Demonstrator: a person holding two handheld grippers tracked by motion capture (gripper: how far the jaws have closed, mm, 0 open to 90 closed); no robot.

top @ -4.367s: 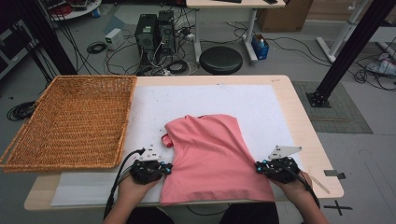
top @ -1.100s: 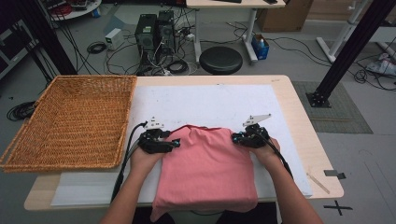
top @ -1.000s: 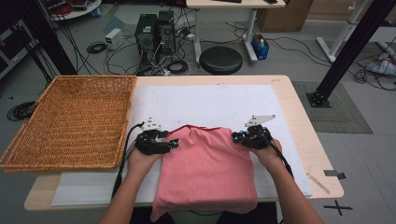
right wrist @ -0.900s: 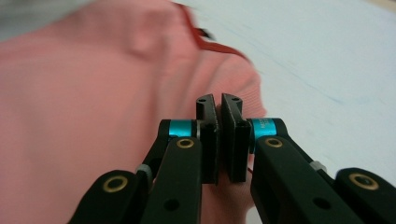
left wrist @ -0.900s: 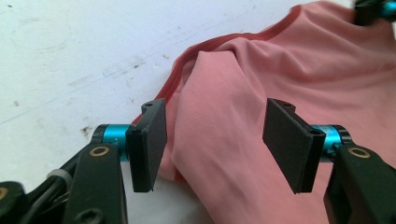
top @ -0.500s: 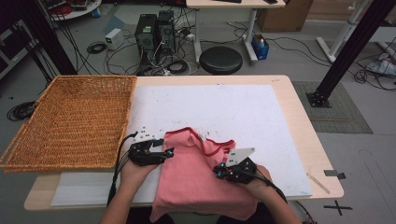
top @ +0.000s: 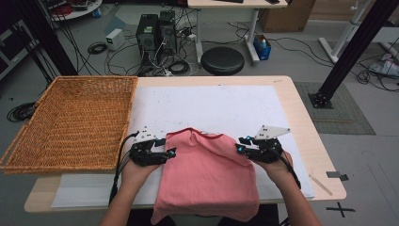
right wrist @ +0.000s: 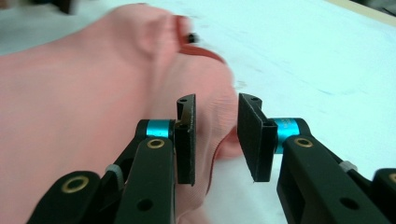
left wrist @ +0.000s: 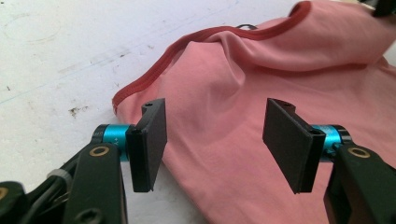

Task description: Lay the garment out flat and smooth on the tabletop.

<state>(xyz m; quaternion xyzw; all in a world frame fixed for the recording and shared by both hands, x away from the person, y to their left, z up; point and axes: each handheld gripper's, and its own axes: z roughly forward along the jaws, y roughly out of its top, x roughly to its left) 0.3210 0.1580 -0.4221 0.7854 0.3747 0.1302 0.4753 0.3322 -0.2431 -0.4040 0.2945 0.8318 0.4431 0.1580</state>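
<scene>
Wicker basket (top: 70, 120) at the desk's (top: 301, 117) far left, nothing in it, its near left corner past the desk edge. Pink shirt (top: 207, 179) at near centre on the white sheet (top: 211, 106), its near hem draped over the near desk edge.

Left gripper (top: 170, 152) at the shirt's left edge, jaws apart, nothing between them. In the left gripper view, jaws (left wrist: 215, 140) held wide above the cloth, and a dark red hem (left wrist: 154, 74) curling along the shirt's edge, too fine to make out from above.

Right gripper (top: 241, 146) at the shirt's right edge, jaws just opening. In the right gripper view, a narrow gap between the jaws (right wrist: 215, 137), the shirt's blurred edge beyond it, not pinched.

Bare white sheet far of the shirt and to its right, open room there.
</scene>
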